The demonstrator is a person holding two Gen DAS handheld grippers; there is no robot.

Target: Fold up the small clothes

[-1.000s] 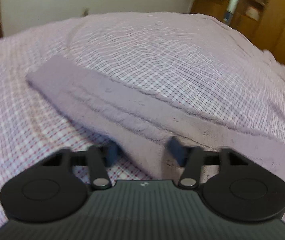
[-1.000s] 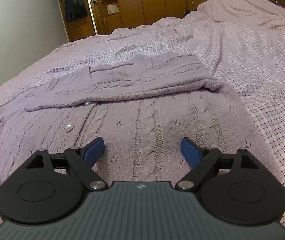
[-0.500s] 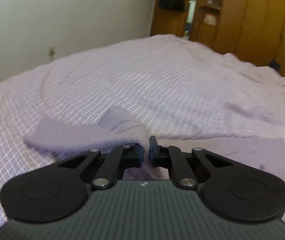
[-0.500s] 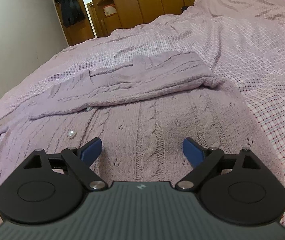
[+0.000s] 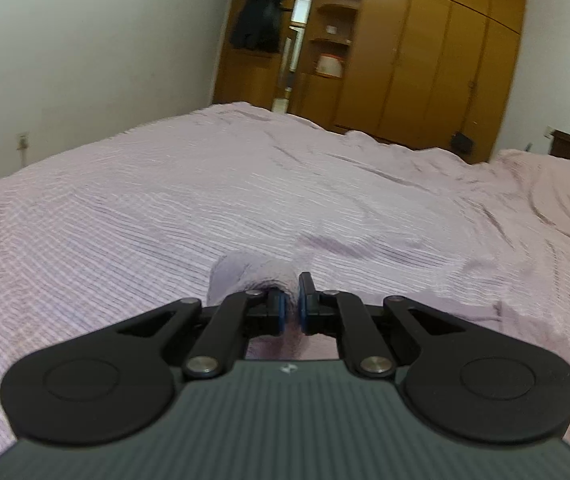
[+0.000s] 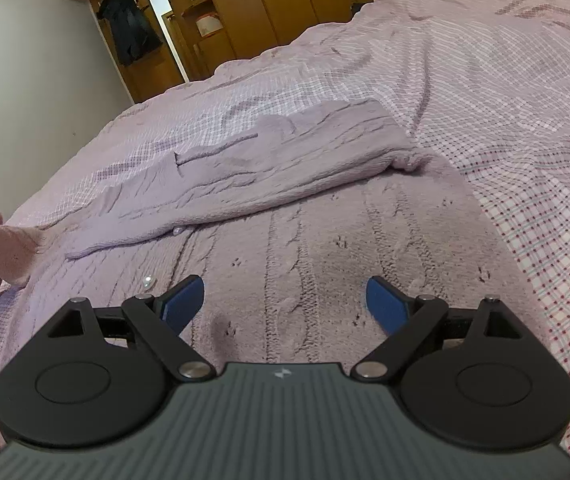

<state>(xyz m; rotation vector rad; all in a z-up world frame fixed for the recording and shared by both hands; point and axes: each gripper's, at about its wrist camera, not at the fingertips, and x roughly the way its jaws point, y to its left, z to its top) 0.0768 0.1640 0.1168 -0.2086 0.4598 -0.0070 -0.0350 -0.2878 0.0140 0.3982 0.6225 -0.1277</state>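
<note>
L tool [image 5: 292,304] was clamped on the cardigan's sleeve end [image 5: 245,276], lifted off the bed [image 5: 165,200]. R tool [image 6: 285,300] gaped wide, empty, over cardigan body [image 6: 305,248]; sleeve ran leftward from body, nearer L.

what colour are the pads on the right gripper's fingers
Blue pads, clearest in the right wrist view.

Left gripper [image 5: 292,305] jaws clamped together, right gripper [image 6: 285,302] jaws spread wide
</note>
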